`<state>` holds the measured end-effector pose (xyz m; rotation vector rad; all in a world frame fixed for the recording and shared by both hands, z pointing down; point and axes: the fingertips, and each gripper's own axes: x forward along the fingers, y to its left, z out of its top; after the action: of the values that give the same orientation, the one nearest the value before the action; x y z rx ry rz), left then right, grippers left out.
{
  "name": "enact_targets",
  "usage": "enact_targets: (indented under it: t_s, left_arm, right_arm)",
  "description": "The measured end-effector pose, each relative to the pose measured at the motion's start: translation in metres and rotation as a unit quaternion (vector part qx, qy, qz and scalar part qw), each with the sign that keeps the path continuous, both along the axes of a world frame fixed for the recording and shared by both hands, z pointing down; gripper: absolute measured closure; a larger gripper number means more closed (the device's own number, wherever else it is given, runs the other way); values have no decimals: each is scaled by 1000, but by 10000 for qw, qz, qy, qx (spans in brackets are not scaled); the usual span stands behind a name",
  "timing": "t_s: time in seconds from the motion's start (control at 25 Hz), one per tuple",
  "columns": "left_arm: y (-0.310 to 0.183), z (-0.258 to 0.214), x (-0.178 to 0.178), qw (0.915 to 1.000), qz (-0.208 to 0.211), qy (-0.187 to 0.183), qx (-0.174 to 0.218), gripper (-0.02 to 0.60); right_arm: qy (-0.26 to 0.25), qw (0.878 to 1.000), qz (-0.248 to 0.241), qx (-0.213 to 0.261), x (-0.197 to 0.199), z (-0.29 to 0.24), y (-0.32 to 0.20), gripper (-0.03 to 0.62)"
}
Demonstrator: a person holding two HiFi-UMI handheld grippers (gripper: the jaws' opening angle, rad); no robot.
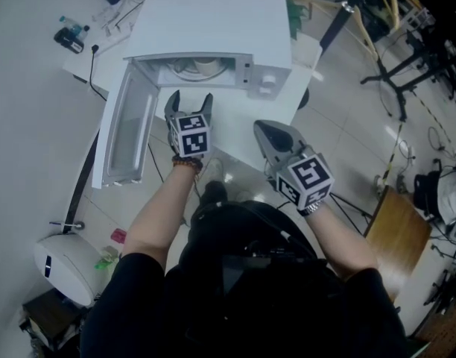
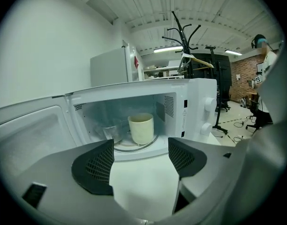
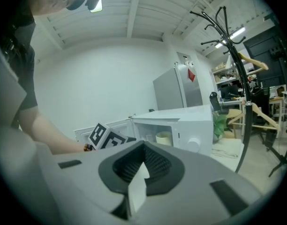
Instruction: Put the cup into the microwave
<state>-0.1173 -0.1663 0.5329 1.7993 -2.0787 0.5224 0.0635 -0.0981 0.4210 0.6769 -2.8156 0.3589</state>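
A cream cup stands upright on the glass turntable inside the white microwave, whose door hangs open to the left. In the right gripper view the cup shows small inside the cavity. My left gripper is open with nothing between its fingers, a short way in front of the microwave's opening. In the left gripper view its gripper frames the cup from outside. My right gripper is shut and empty, to the right and nearer to me, over the table's front edge.
The microwave sits on a white table. A clear glass stands left of the cup inside the cavity. Cables and small items lie at the back left. A coat rack and tripods stand to the right.
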Motion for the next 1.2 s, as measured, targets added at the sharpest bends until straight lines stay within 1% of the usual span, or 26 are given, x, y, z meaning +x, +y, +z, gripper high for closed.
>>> enact_targets:
  t_s: [0.16, 0.32, 0.6, 0.8, 0.92, 1.12, 1.16, 1.2]
  left_arm:
    - [21, -12, 7, 9999, -65, 69, 83, 225]
    - [40, -26, 14, 9998, -59, 59, 154, 225]
    - [75, -45, 23, 9996, 69, 74, 245, 225]
    - [96, -58, 25, 9992, 196, 150, 328, 225]
    - [108, -65, 27, 9983, 366, 225, 404, 245]
    - [131, -74, 25, 9966, 626, 269, 471, 248]
    - [136, -75, 25, 9962, 684, 261, 475, 272]
    - [141, -76, 24, 9958, 745, 253, 475, 273]
  right_arm:
    - [-42, 9999, -121, 18, 4, -4, 15, 591]
    - [-30, 9997, -236, 35, 4, -7, 27, 591]
    - [-56, 9989, -447, 108, -9, -11, 51, 591]
    - [-62, 9985, -501, 210, -21, -14, 64, 591]
    - [-6, 9987, -472, 185, -29, -10, 73, 591]
    - [31, 9996, -255, 131, -40, -11, 90, 591]
    - [33, 9997, -206, 130, -42, -11, 94, 591]
    - [36, 9998, -155, 129, -43, -12, 98, 591]
